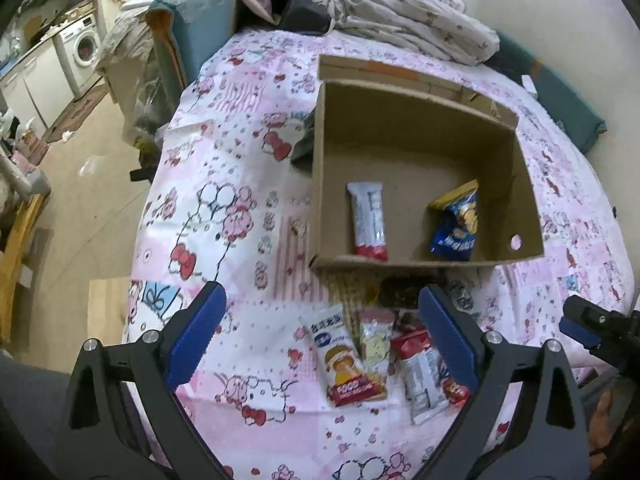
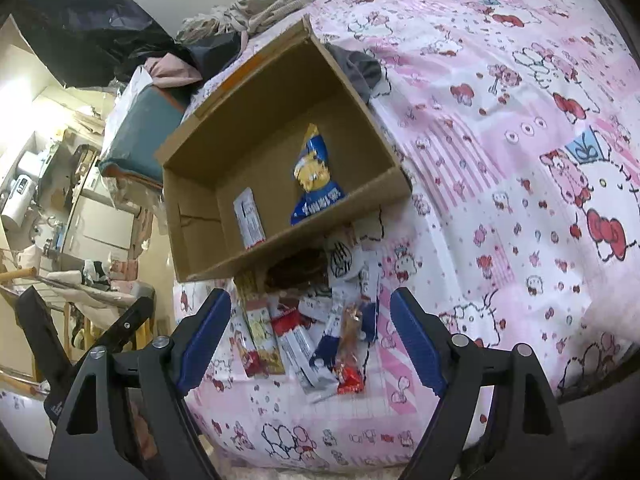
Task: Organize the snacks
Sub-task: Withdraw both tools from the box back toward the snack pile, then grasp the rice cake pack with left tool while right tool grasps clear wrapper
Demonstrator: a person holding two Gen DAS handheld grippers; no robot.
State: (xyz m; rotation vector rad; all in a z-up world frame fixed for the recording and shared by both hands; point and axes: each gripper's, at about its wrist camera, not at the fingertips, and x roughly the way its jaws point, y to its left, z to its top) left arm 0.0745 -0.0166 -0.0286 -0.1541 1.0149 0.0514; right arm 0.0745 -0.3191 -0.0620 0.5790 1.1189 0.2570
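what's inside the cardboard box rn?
Inside the cardboard box: a white-and-red bar wrapper and a blue snack bag, lying apart on the floor. The near wall hides the floor strip behind it.

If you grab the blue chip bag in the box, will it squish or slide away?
The blue chip bag looks puffy and crinkled, so it would probably squish and crackle, and the chips inside could break. Its shiny wrapper may be a bit slippery. It seems light, so a push would likely just slide it across the flat floor of the cardboard box.
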